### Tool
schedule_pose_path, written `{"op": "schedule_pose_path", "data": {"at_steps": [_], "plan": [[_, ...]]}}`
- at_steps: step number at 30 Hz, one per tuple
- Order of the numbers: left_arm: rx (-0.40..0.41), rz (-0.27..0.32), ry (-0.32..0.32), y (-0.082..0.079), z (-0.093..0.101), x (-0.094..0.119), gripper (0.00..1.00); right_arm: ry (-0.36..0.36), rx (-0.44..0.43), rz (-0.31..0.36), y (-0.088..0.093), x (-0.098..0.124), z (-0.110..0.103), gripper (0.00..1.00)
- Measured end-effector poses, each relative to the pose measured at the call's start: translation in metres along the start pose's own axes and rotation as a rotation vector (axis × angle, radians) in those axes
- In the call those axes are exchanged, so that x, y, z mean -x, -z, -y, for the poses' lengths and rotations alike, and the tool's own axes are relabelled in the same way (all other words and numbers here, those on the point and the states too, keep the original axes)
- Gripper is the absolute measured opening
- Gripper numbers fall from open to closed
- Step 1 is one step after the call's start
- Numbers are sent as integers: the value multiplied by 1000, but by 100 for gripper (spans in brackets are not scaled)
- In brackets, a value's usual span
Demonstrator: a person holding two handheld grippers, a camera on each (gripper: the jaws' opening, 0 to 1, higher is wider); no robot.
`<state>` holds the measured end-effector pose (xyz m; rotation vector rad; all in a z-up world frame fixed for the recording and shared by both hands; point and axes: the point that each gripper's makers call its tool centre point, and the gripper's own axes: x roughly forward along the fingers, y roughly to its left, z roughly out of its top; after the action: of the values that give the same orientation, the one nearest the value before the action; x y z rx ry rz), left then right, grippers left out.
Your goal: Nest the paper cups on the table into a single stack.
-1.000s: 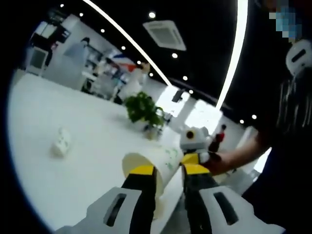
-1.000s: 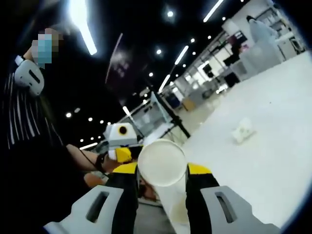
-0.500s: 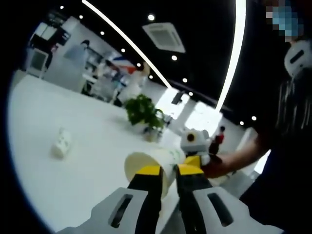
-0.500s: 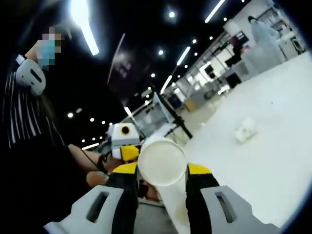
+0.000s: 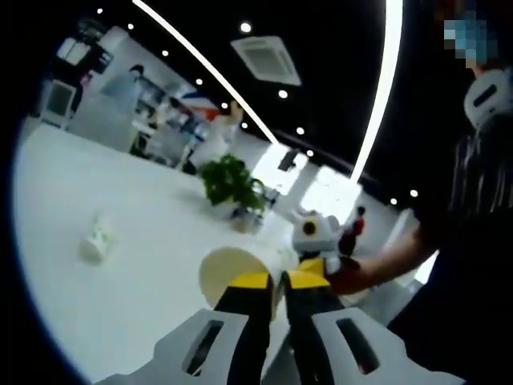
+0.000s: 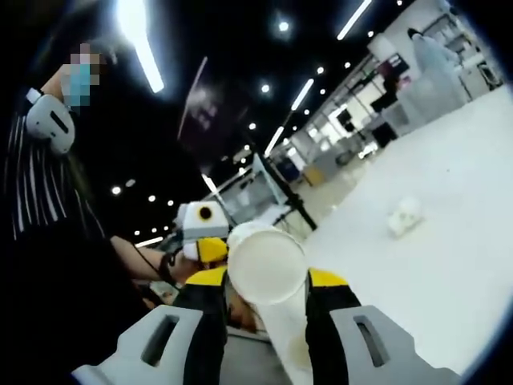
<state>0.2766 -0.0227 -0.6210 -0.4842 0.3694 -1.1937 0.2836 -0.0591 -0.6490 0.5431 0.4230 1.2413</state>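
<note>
In the left gripper view my left gripper [image 5: 278, 281] is pinched on the wall of a white paper cup [image 5: 227, 271] at its rim. The cup's cream mouth faces left and its green-printed body points away. My right gripper [image 5: 314, 261], held in a person's hand, is just beyond it. In the right gripper view my right gripper [image 6: 266, 279] is shut on a paper cup [image 6: 266, 265] whose round end faces the camera. The left gripper [image 6: 210, 250] is close behind it on the left. Another cup [image 5: 94, 239] [image 6: 403, 215] lies on its side on the white table [image 5: 120, 313].
A potted green plant [image 5: 232, 183] stands at the table's far side. The person in a dark striped top [image 5: 481, 208] is close on the right, and the table edge [image 6: 321, 241] runs near both grippers. Other people and desks are far behind.
My left gripper's jaws have narrowed from wide apart to pinched on the cup wall. The right gripper still holds its cup, with little change.
</note>
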Motion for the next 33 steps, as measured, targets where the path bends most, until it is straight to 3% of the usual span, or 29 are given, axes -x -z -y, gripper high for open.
{"op": "schedule_pose_path", "data": {"at_steps": [6,21,33], "plan": [[7,-8,31,-2,9,-5,0,3,1,18,-3,4,2,33],[23,-26,41,-6,15,-8,0,-19,-17,60,-7,8,-1,33],[23,-30,38,-10,19,-11,0,-7,29,74,-10,15,-1,33]]}}
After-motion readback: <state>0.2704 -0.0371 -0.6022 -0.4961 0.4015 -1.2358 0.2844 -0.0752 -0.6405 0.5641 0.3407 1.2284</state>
